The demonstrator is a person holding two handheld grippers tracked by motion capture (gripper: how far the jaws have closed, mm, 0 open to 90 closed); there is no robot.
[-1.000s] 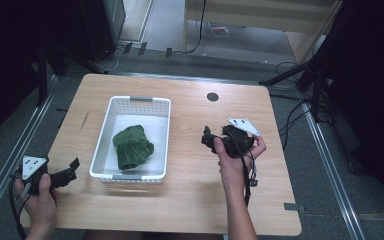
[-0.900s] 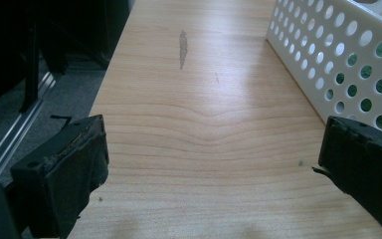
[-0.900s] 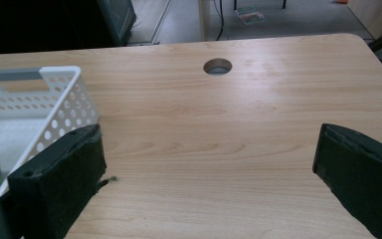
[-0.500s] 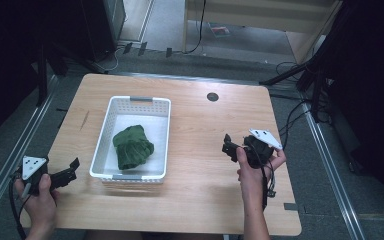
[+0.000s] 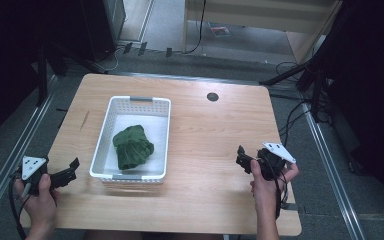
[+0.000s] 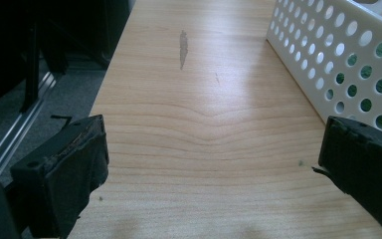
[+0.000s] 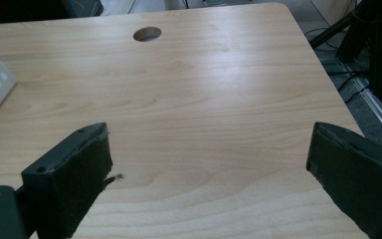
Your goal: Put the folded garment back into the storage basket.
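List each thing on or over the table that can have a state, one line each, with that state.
Basket: upright on the table, holding the cloth.
Green cloth: crumpled in a heap inside the basket.
Left claw: open, empty, beside the basket's near left corner.
Right claw: open, empty, over bare tabletop to the right of the basket.
Table hole: uncovered.

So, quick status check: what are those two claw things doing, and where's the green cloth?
Left gripper open, empty, beside basket. Right gripper open, empty, over bare table. Green cloth bundled inside basket. Nothing in the way.
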